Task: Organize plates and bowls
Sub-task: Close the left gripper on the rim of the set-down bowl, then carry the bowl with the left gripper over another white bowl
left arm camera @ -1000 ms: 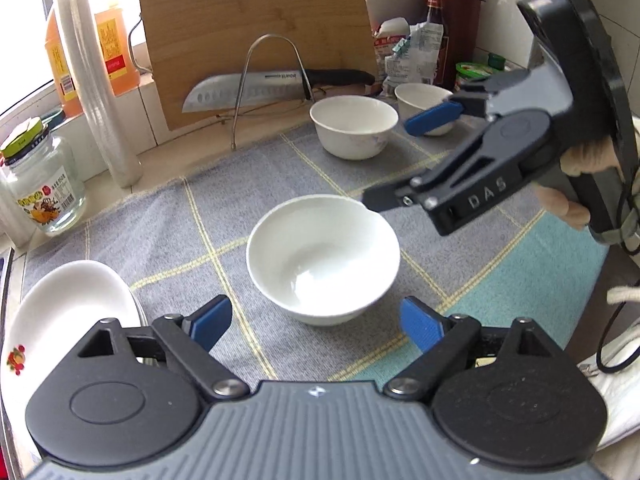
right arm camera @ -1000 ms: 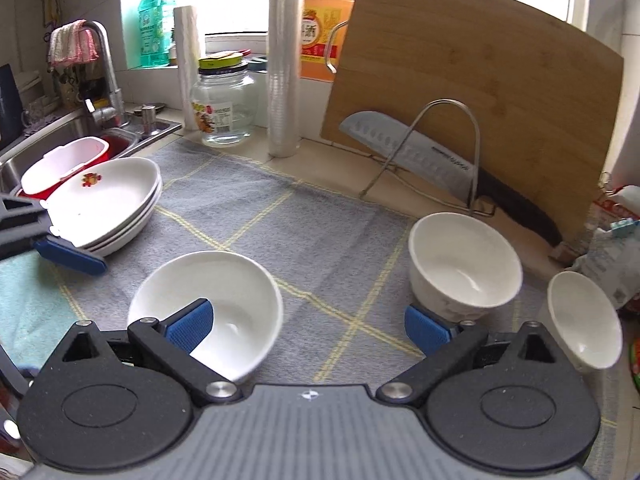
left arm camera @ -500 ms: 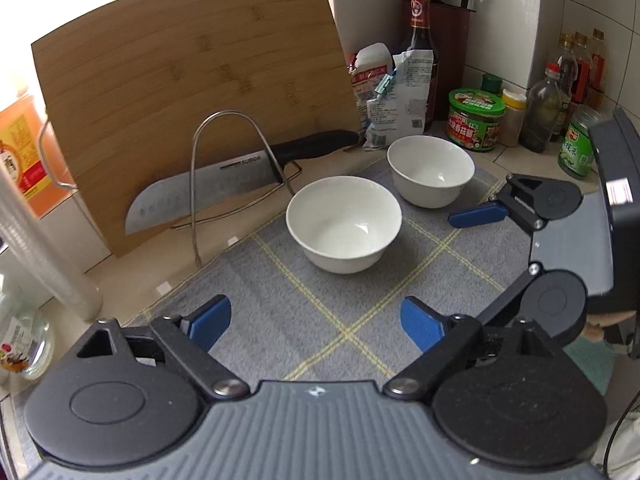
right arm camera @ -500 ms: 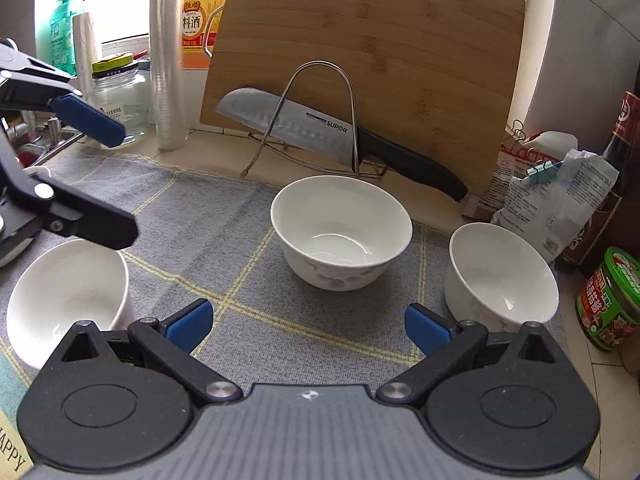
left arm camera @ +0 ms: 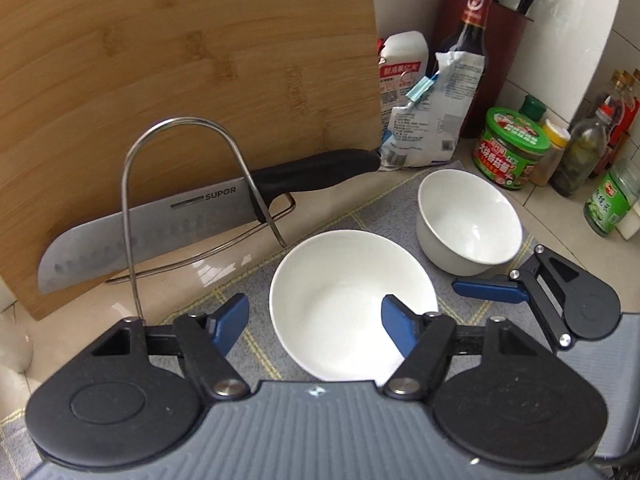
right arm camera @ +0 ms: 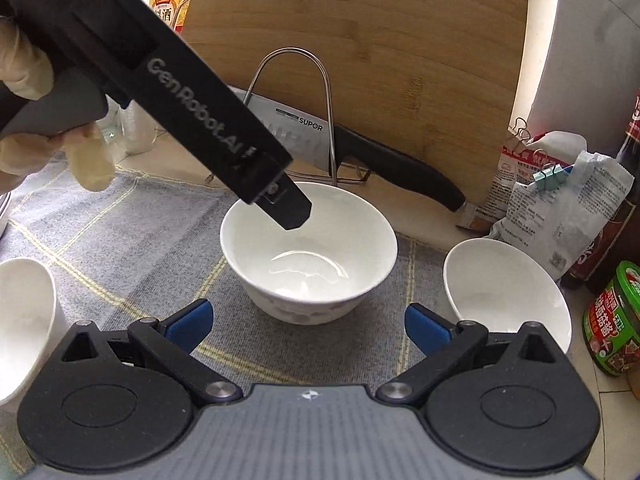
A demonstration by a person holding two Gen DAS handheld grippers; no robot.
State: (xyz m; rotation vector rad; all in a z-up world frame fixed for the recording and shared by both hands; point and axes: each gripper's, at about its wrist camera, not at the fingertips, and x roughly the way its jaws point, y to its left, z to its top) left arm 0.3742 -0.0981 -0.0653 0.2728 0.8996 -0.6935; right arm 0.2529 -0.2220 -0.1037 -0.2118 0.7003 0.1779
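Three bowls (right arm camera: pixel 308 248) on mat (right arm camera: pixel 120 248) (all empty).

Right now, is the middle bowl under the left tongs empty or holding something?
Empty. The middle bowl shows only bare white glaze inside in both views, and stands upright on the grey mat.

Grey cloth mat (left arm camera: pixel 256 276) with yellow grid lines over a pale counter (left arm camera: pixel 92 300). Bamboo cutting board (left arm camera: pixel 180 80) propped against the wall, knife (left arm camera: pixel 208 216) in a wire stand (left arm camera: pixel 132 208). White wall tiles (left arm camera: pixel 592 28) at the right corner. Daylight behind the board.
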